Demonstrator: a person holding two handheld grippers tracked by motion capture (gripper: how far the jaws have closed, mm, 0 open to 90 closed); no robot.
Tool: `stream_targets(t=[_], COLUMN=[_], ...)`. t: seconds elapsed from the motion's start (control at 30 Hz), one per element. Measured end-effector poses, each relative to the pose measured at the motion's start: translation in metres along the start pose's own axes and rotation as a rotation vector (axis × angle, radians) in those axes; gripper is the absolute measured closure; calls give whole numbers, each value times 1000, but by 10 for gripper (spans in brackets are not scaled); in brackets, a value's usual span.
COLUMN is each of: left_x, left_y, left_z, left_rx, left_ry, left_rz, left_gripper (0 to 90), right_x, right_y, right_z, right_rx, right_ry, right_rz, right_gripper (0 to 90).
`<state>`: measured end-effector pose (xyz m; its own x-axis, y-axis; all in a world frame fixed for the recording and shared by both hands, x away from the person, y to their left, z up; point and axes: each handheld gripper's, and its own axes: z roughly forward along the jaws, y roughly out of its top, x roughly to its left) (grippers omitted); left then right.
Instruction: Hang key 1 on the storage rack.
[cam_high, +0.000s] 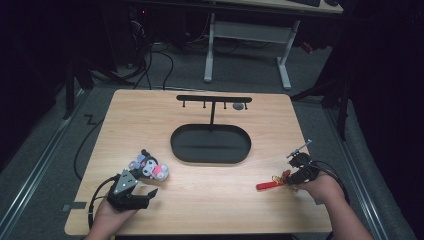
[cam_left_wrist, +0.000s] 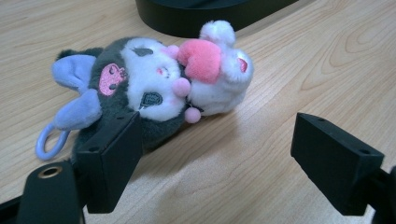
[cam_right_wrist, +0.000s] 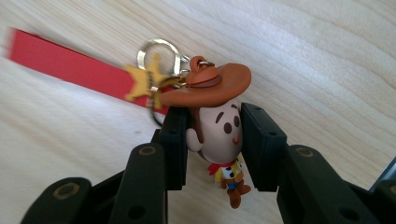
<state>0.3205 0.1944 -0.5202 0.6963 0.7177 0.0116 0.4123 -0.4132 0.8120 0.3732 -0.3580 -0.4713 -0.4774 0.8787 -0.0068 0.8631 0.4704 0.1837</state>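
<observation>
Right gripper (cam_right_wrist: 212, 140) squeezing the small cowboy figure keychain with a brown hat (cam_right_wrist: 216, 126) by its head, low over the light wooden table (cam_high: 210, 200); left gripper (cam_left_wrist: 217, 158) wide open, soft grey-and-white plush toy (cam_left_wrist: 154, 84) just ahead, lying sideways.

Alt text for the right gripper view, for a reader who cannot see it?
The right hand-held gripper clamps the head of a cowboy figure keychain between its black jaws. Its metal ring and red strap trail over the wooden table.
</observation>
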Motion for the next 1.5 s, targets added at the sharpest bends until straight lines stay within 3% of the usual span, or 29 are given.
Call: stream_targets(t=[0.3, 0.43, 0.83, 1.27, 1.5], left_x=[-2, -2, -2, -2, -2], left_y=[1, 1, 2, 3, 3], left_z=[0, 0, -1, -1, -2], left_rx=[-5, -2, -8, -16, -18], left_ry=[-1, -4, -8, -9, -10], left_rz=[6, 10, 6, 8, 9], left_gripper=[173, 173, 173, 173, 173], right_x=[21, 28, 48, 63, 64], right_y=[1, 2, 8, 38, 55], right_z=[-36, -53, -106, -135, -140], right_rx=[-24, -39, -48, -73, -89], right_ry=[13, 40, 21, -5, 6], right_rz=[-13, -17, -51, -84, -80], right_gripper=[643, 642, 641, 641, 640])
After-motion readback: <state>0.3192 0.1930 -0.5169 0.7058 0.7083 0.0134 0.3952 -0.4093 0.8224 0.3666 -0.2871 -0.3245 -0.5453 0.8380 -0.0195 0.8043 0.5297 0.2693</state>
